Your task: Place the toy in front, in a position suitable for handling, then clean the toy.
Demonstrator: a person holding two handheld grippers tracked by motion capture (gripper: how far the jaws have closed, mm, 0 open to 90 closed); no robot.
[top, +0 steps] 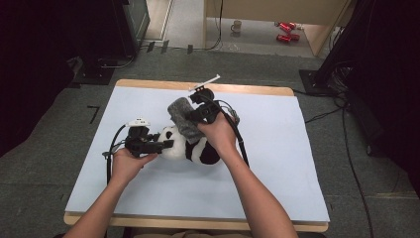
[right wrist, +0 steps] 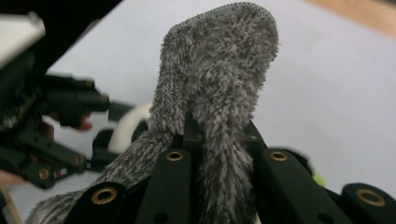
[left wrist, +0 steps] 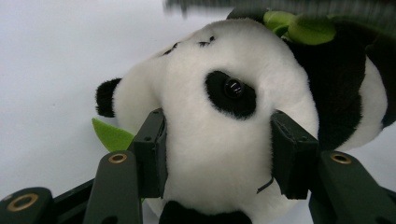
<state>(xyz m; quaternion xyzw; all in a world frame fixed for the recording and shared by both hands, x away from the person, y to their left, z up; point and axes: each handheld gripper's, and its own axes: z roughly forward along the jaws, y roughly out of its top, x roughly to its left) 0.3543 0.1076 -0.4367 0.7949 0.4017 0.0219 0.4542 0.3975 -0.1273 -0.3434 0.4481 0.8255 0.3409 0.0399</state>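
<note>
On table (top: 277,163), plush panda (left wrist: 224,140) (black-and-white), fuzzy grey cloth (right wrist: 219,74)

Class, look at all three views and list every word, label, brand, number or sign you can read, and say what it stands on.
No readable text in these pictures.
Toy panda, held by the left gripper: no tag or lettering in sight.
Grey fuzzy cloth, held by the right gripper: none.
Red items on the floor beyond the table: too small to read.
Dark mark on the floor left of the table: looks like a "7", but may be just tape.
</note>
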